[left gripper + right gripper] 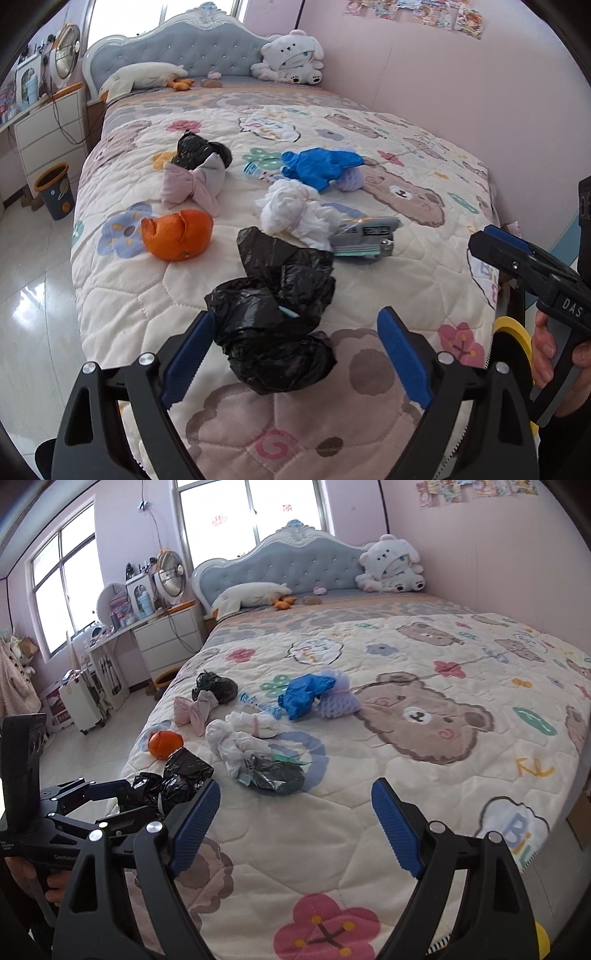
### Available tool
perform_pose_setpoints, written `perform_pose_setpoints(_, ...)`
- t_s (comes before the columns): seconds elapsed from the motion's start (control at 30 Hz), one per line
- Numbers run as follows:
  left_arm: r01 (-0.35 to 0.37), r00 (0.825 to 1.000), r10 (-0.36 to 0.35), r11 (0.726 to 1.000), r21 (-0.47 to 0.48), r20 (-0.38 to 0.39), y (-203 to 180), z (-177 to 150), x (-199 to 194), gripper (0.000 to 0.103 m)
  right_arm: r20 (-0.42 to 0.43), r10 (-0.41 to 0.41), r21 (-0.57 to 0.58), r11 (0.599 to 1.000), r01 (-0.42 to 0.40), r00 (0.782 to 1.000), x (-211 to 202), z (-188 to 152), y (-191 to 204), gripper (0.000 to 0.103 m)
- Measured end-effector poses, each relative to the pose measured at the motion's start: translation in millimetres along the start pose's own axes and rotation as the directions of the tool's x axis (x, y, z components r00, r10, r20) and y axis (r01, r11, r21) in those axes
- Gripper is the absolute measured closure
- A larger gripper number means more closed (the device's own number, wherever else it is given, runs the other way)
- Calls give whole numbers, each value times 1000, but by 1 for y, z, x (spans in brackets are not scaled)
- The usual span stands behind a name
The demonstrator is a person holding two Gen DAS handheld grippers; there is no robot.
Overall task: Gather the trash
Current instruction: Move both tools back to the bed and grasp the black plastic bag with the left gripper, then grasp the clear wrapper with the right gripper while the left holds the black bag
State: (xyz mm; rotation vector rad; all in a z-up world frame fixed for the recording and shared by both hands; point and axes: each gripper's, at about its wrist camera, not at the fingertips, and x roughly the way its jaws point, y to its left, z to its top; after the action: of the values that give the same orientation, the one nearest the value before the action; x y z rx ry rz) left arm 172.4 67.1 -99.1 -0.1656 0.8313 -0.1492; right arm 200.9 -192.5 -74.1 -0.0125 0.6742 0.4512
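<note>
A crumpled black plastic bag (273,321) lies on the quilt between the spread fingers of my left gripper (295,354); the blue pads stand clear of it. Beyond it lie an orange peel (177,234), a white crumpled bag (295,214), a grey wrapper (365,236), a blue bag (317,166) and a second black bag (199,151). My right gripper (295,827) hangs open over bare quilt near the foot of the bed, with the wrapper (273,775) and white bag (240,738) ahead. The left gripper (125,797) shows at its left, around the black bag (173,779).
A pink bow cloth (192,184) and a purple sponge-like lump (351,181) also lie on the bed. An orange-rimmed bin (55,188) stands on the floor left of the bed by white drawers (48,125). A plush toy (291,59) sits at the headboard. The pink wall runs along the right.
</note>
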Motion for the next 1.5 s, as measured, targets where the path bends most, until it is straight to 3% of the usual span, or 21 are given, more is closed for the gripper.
perform_pose_setpoints(0.47, 7, 999, -11, 996, -87, -41, 28, 8, 35, 17, -95, 64, 6, 998, -64, 993, 75, 9, 6, 21)
perform_pose_setpoints(0.7, 0, 999, -3, 998, -68, -37, 30, 10, 45, 22, -134, 69, 17, 998, -67, 989, 103, 12, 2, 22)
perform_pose_setpoints(0.93, -12, 1000, 12, 999, -46, -10, 25, 10, 48, 44, -163, 98, 55, 994, -90, 982, 122, 13, -4, 34)
perform_pose_setpoints(1.07, -26, 1000, 26, 999, -21, 7, 20, 9, 49, 64, -170, 103, 48, 994, -96, 980, 126, 13, 0, 48)
perform_pose_setpoints(1.5, -2, 999, 3, 1000, -21, 34, 20, 12, 37, 71, -148, 84, 15, 996, -83, 985, 122, 16, 8, 70)
